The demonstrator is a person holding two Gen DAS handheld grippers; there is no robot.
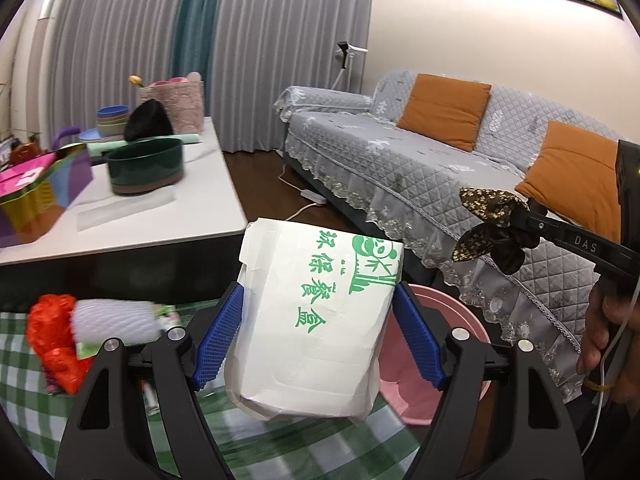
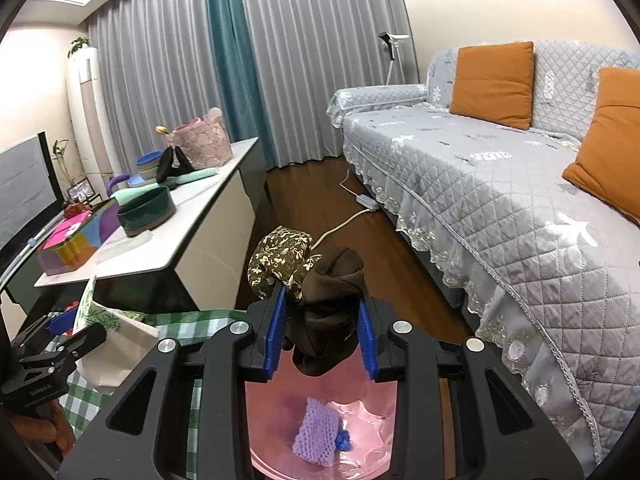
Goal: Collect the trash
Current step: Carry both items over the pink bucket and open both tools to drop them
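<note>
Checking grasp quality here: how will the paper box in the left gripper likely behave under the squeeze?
The paper box looks thin-walled and creased, so it probably crushes easily. It seems light, likely empty. The left gripper pads look ribbed, so slipping seems unlikely.

Both wrist views look forward along their fingers, close over the green checked tablecloth's edge (image 1: pixel 24 360), facing the grey quilted sofa (image 2: pixel 500 184). Each shares the round pink plastic bin (image 2: pixel 360 412).
</note>
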